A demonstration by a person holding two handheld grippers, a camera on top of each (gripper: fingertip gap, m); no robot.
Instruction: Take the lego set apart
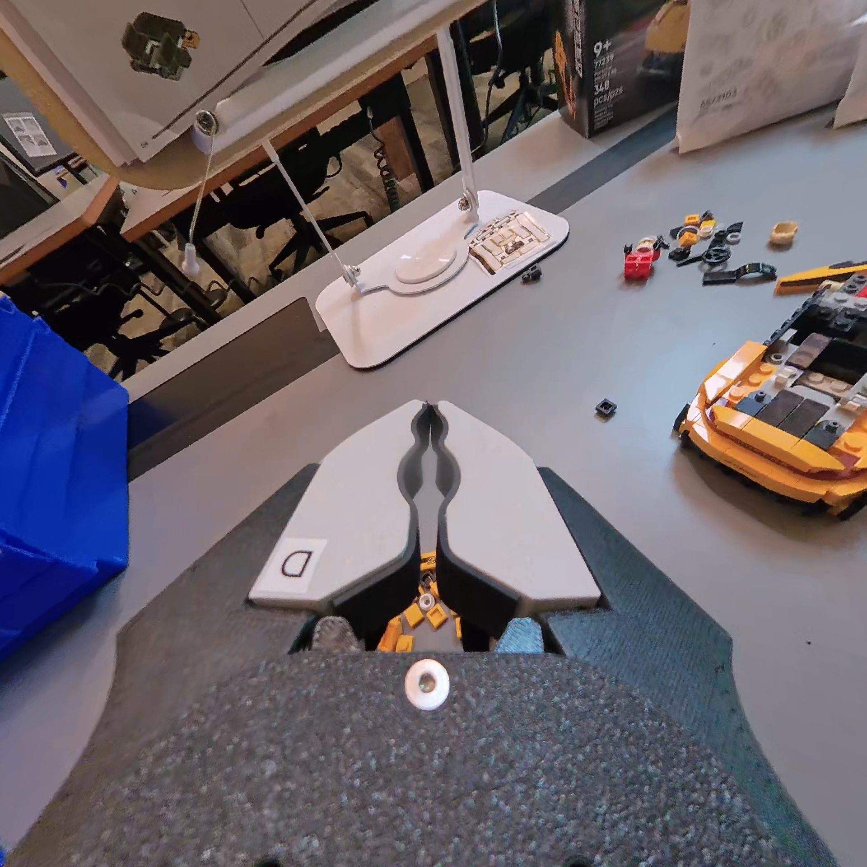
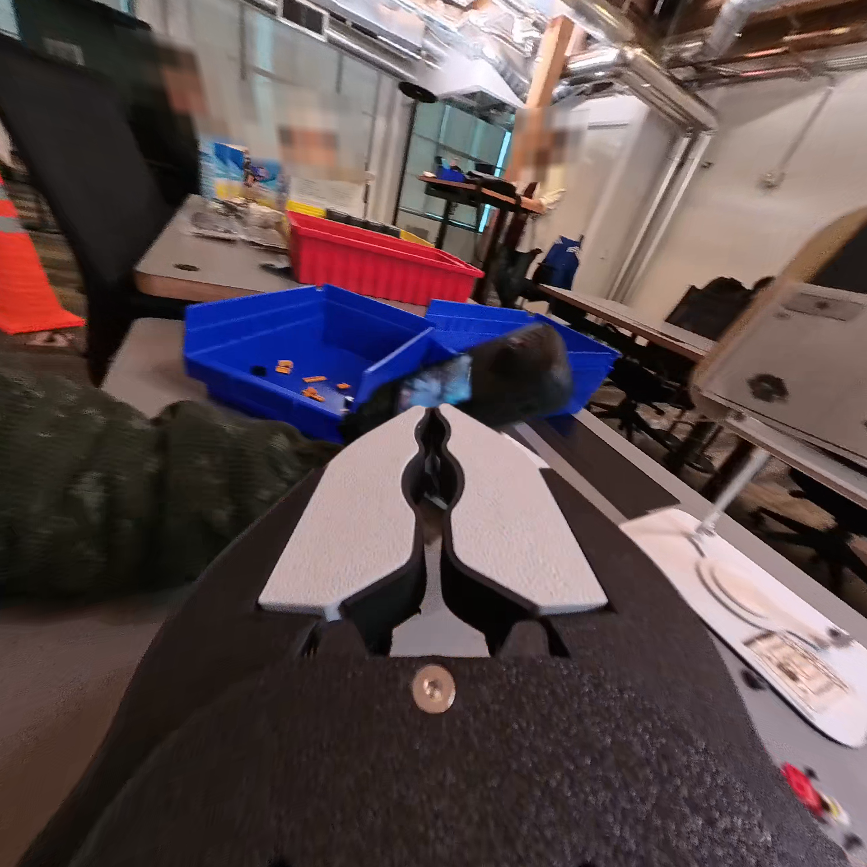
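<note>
Left claw [image 1: 429, 404] closed, empty, above table [image 1: 586, 539]; right claw [image 2: 434, 412] closed, raised, contents unclear.

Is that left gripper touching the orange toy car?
Apart. The left wrist view shows bare grey table between the left gripper and the orange car, which sits off to its right.

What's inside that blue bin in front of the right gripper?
The nearer blue bin holds a few small orange pieces and one black piece on its floor. Its right corner is hidden behind the blurred left gripper.
</note>
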